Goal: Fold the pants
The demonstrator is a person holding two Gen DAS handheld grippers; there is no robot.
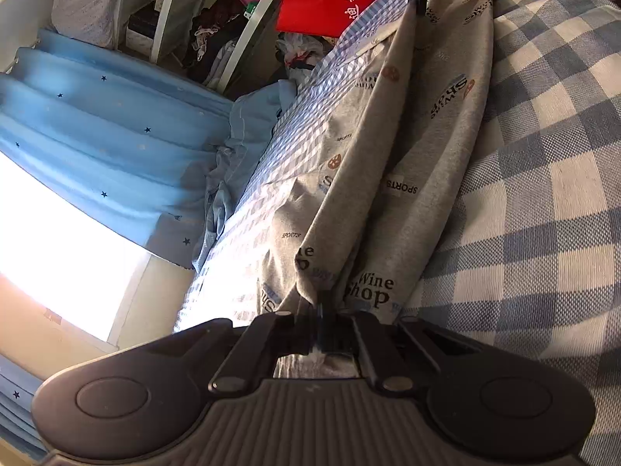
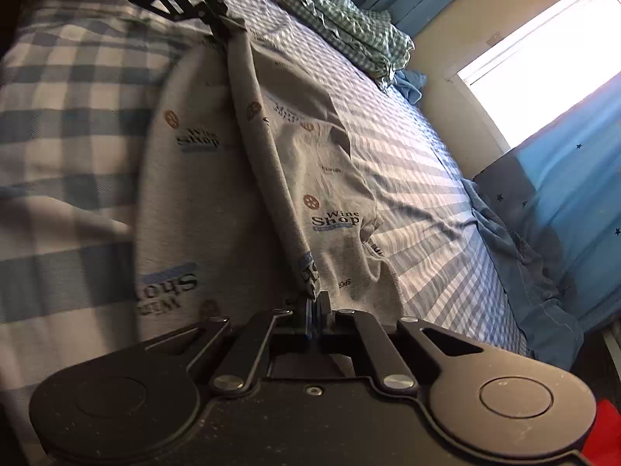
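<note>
The grey printed pants (image 1: 407, 147) are held taut above the checked bed (image 2: 427, 178), one end pinched by the left gripper (image 1: 324, 310), the other by the right gripper (image 2: 314, 303); a thin edge grip could be lost if tension is increased; the fold would then be skewed.

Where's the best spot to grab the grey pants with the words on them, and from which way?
Probably at the two ends of the raised fold, where the left gripper and right gripper already pinch the grey pants. The cloth bunches into a thin ridge there, so shut fingers fit over it, each coming in along the ridge from its own end.
</note>
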